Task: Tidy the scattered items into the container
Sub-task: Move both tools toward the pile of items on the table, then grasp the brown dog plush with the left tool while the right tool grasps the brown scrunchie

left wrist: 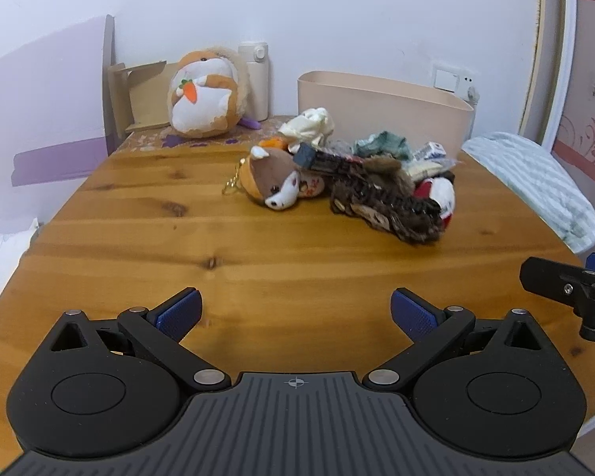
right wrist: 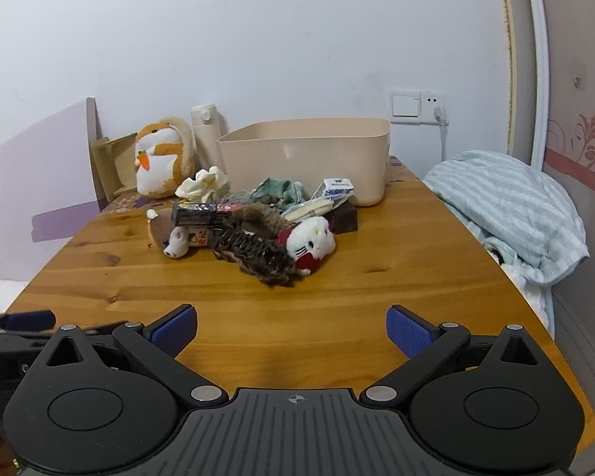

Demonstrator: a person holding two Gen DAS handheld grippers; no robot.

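a wooden table [right wrist: 337, 301] with knotty planks stretches ahead of the gripper. beyond it stands a plain white wall [right wrist: 297, 59] bearing a hairline crack, with a switch and socket [right wrist: 418, 108] ahead to the right. further right, striped bedding [right wrist: 507, 206] lies against patterned wallpaper [right wrist: 579, 146]. lavender panelling [left wrist: 51, 119] sits far left.

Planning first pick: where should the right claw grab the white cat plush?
Judging from the right wrist view, take the white cat plush across its round head, coming from the near right. It lies at the pile's near-right edge with bare table there; the brown furry piece crowds its left. The right claw is open.
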